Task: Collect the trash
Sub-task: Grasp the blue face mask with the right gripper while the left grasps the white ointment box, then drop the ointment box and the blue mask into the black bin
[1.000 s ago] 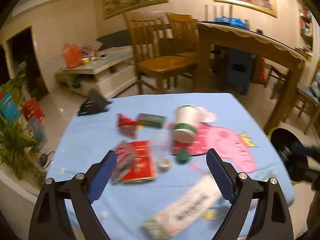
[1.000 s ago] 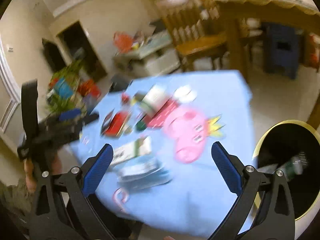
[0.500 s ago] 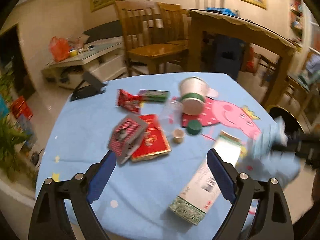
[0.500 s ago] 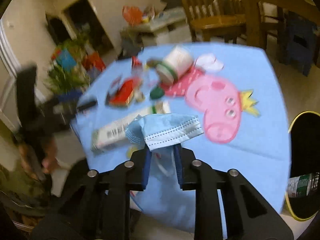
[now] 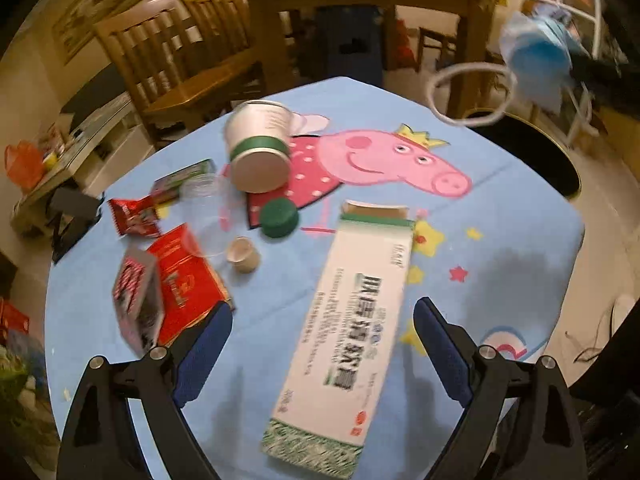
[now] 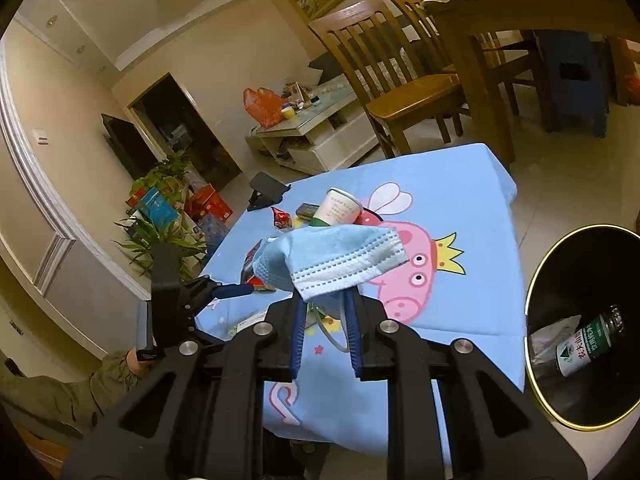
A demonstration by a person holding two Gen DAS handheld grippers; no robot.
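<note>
My right gripper (image 6: 324, 320) is shut on a light blue face mask (image 6: 336, 260), held in the air above the table's near edge. In the left wrist view the same mask (image 5: 536, 52) hangs at the upper right with its ear loop (image 5: 468, 92) dangling. My left gripper (image 5: 322, 344) is open, low over the blue tablecloth (image 5: 500, 216). A long white and green box (image 5: 344, 336) lies flat between its fingers, untouched. Beyond it lie a tipped paper cup (image 5: 258, 148), a green cap (image 5: 279, 218), a small beige cap (image 5: 243, 255) and red packets (image 5: 176, 280).
A black bin with a gold rim (image 6: 532, 280) stands on the floor right of the table, with a green bottle (image 6: 588, 340) inside. Wooden chairs (image 6: 400, 76) and a dining table (image 6: 480, 32) stand behind. A person's sleeve (image 6: 60, 392) is at the lower left.
The right gripper closed on the mask and carried it up off the table to the right. The left gripper dropped and rolled towards the long box.
</note>
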